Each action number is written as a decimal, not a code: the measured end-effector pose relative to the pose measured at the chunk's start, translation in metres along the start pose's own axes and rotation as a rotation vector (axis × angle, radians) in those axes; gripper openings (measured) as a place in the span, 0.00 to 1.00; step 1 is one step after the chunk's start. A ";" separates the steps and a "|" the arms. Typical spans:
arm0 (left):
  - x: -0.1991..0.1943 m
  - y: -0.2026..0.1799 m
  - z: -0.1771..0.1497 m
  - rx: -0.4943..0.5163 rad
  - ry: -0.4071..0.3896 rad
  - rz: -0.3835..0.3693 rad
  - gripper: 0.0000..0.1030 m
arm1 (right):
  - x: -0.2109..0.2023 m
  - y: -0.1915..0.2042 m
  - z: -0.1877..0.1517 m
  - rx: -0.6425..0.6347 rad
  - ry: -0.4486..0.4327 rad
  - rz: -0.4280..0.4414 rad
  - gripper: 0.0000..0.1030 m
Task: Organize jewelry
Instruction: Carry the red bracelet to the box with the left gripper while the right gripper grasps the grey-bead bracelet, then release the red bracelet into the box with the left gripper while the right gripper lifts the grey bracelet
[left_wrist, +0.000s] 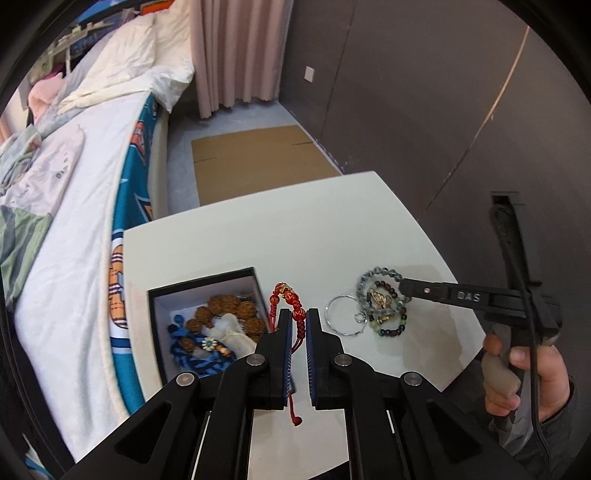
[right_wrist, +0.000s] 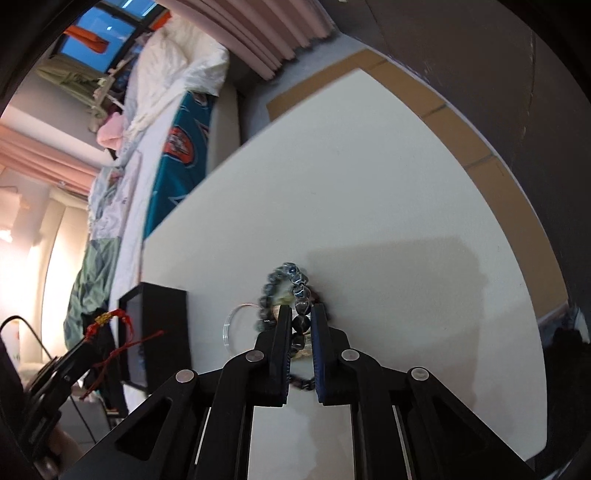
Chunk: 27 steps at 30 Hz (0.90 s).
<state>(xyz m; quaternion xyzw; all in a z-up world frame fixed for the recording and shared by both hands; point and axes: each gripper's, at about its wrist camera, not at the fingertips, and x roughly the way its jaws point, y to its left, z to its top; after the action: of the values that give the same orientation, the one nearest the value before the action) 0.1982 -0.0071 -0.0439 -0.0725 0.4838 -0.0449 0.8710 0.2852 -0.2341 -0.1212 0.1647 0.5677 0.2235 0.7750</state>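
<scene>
**Both grippers clamped on bracelets above the white table**

The left gripper (left_wrist: 298, 321) has its two fingers pressed together on a red beaded bracelet (left_wrist: 291, 299). The beads and a small gold charm loop out just beyond the fingertips, while the red cord runs back between the pads and its knotted tail dangles below them. This bracelet hangs off the table (left_wrist: 295, 229), just right of the open black box (left_wrist: 207, 317), which sits at the table's near left corner and already holds large brown beads, a blue braided cord and a pale pouch.

The right gripper (right_wrist: 300, 325) has its fingers closed on a blue-grey glass bead bracelet (right_wrist: 295, 284). Several beads sit pinched between the pads, and the rest of the loop curves out past the tips to the far side. That bracelet belongs to a small pile (left_wrist: 384, 310) of bead strands lying on the table to the right of the box, with a thin clear ring (left_wrist: 341, 315) just left of the pile. A person's hand (left_wrist: 517, 373) grips the right gripper's handle at the table's right edge.
</scene>
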 end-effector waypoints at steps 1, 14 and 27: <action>-0.003 0.003 0.000 -0.007 -0.006 0.000 0.07 | -0.004 0.004 0.000 -0.007 -0.009 0.002 0.11; -0.040 0.055 -0.007 -0.089 -0.071 0.022 0.07 | -0.041 0.071 -0.003 -0.125 -0.097 0.059 0.11; -0.023 0.069 -0.007 -0.118 -0.042 -0.019 0.07 | -0.059 0.118 -0.016 -0.197 -0.120 0.146 0.11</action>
<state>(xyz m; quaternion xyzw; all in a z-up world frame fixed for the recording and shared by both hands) 0.1804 0.0633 -0.0399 -0.1293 0.4667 -0.0229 0.8746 0.2360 -0.1653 -0.0185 0.1416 0.4819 0.3239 0.8017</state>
